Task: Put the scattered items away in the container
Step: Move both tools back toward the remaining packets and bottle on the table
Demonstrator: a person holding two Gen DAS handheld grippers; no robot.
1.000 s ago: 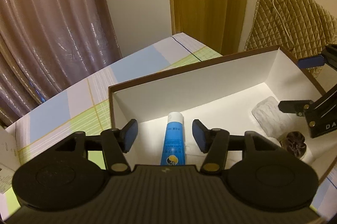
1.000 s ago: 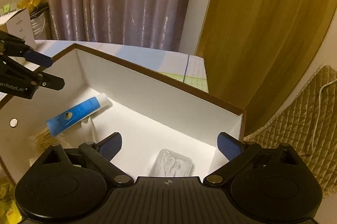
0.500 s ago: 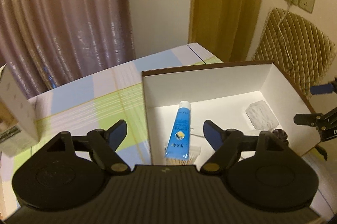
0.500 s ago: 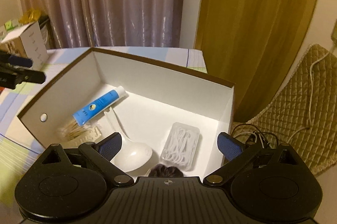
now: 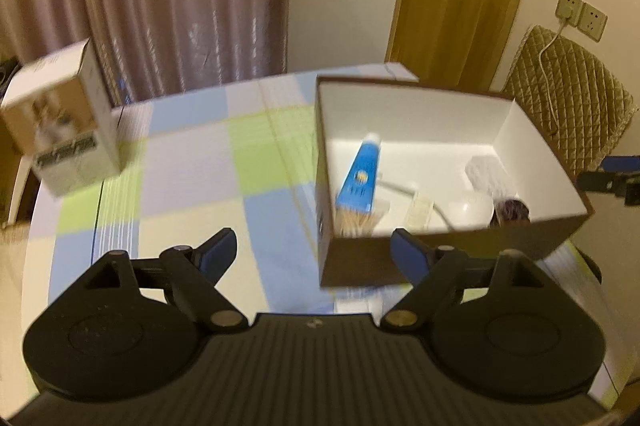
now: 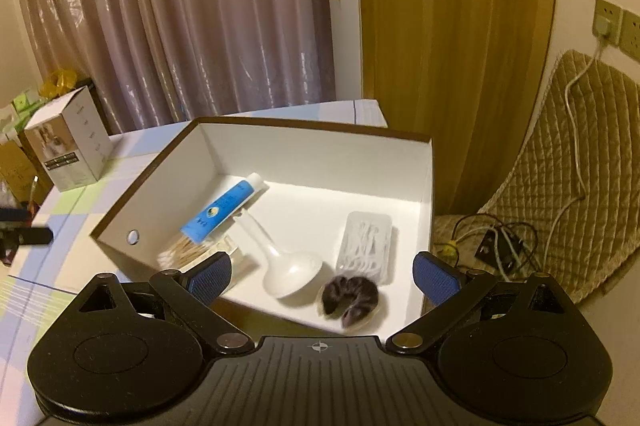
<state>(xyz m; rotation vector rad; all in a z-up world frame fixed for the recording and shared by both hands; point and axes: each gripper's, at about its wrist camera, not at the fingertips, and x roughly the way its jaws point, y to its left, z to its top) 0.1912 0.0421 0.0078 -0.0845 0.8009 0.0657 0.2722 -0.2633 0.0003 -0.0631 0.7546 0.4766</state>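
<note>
The left gripper (image 5: 312, 250) hangs over the checked surface (image 5: 192, 178) with its fingers (image 5: 218, 252) spreading apart — nothing lies between them. The brown box (image 5: 440, 254) with the white inside sits at two o'clock of that gripper, its near corner just past the right-hand finger.

The right gripper (image 6: 322, 276) is wide open and empty, its fingers (image 6: 436, 278) framing the near edge of the same box (image 6: 320, 146). Inside the box lie the blue tube (image 6: 224, 210) at ten o'clock, resting across a bundle of cotton swabs (image 6: 180, 252); a white scoop (image 6: 288, 268) near the middle; a clear case of floss picks (image 6: 366, 242) at two o'clock; and a dark hair tie (image 6: 350, 298) at five o'clock, close to the near wall. All of these are apart from both grippers.

A small carton (image 6: 68, 146) stands upright on the surface at nine o'clock of the box, well apart — a quilted chair (image 6: 572, 162) is beyond the box at three o'clock.
</note>
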